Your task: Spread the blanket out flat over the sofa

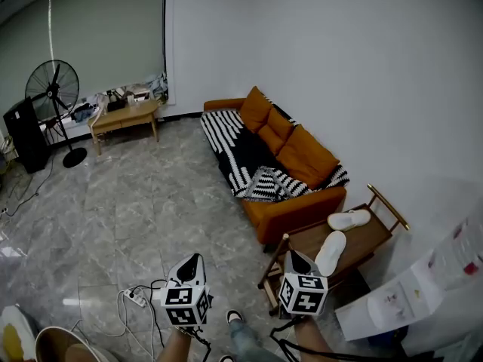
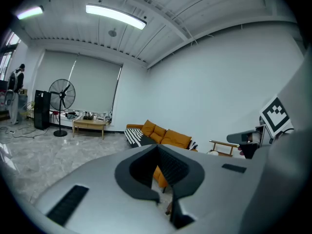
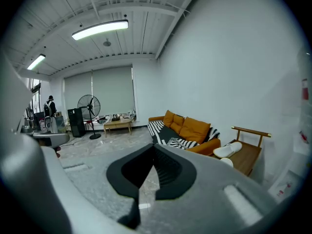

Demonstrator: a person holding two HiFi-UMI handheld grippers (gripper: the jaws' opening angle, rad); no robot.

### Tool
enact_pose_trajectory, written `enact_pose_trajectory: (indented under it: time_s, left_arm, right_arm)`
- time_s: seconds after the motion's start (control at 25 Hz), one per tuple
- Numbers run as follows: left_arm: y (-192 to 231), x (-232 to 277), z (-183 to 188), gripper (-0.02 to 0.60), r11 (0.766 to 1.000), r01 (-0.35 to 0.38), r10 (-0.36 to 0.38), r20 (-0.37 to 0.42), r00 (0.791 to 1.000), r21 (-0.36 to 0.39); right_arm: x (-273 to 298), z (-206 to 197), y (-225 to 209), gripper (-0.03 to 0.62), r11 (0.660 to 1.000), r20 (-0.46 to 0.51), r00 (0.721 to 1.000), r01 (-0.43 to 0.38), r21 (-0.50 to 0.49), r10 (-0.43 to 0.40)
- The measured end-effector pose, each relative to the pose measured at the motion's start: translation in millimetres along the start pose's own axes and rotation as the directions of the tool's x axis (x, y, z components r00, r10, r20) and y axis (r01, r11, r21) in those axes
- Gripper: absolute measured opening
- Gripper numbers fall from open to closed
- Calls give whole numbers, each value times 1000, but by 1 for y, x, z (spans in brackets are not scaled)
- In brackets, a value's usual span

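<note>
Stripes of black and white are shown on the blanket (image 1: 243, 151), which is laid along the seat of the orange sofa (image 1: 293, 214). At the far end it is spread fairly flat and hangs over the front edge. Toward the near end it is bunched into a crumpled heap against the armrest. Three orange cushions (image 1: 284, 136) are propped along the backrest, and a strip of the striped cloth is seen behind the nearest one.

The left gripper (image 1: 193, 259) and the right gripper (image 1: 295, 256) are held side by side low in the head view, above the grey marbled floor (image 1: 136, 210) and well apart from the sofa. Both are pointed toward it. In the left gripper view the dark fingers (image 2: 140, 172) are pressed together at their tips, with nothing caught between them. In the right gripper view the fingers (image 3: 169, 172) are likewise closed tip to tip on nothing.

A wooden bench (image 1: 364, 241) is placed just beside the sofa's near arm, and two white slippers (image 1: 349, 219) are set on it. A standing fan (image 1: 53, 89) and a low wooden table (image 1: 124, 117) are seen by the far window. A white power strip (image 1: 136, 299) is lying on the floor near the left gripper.
</note>
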State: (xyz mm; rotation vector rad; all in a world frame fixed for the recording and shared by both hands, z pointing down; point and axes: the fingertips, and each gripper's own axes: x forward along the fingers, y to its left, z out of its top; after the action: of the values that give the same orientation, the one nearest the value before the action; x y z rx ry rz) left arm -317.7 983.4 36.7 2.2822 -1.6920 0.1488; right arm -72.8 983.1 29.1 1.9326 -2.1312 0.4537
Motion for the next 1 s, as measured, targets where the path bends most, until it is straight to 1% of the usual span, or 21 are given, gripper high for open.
enact_pose_trajectory:
  time_s: [0.24, 0.48, 0.76, 0.88, 1.0]
  left_arm:
    - [12, 45, 18, 3, 999, -34, 34, 6, 999, -11]
    - [9, 90, 44, 3, 999, -42, 42, 10, 999, 24]
    - [16, 138, 79, 3, 995, -66, 65, 17, 998, 81]
    - [23, 160, 94, 3, 993, -90, 88, 27, 996, 77]
    - [34, 183, 99, 3, 992, -105, 104, 21, 994, 65]
  right_arm:
    - [45, 30, -16, 5, 1000, 17, 1000, -11, -5, 11]
    - [92, 55, -39, 5, 999, 33, 999, -19, 38, 18]
    - [144, 70, -68, 5, 995, 29, 1000, -13, 95, 10]
    - [168, 77, -76, 5, 995, 22, 1000, -16, 98, 13]
    - [193, 87, -80, 5, 997, 14, 1000, -15, 82, 14]
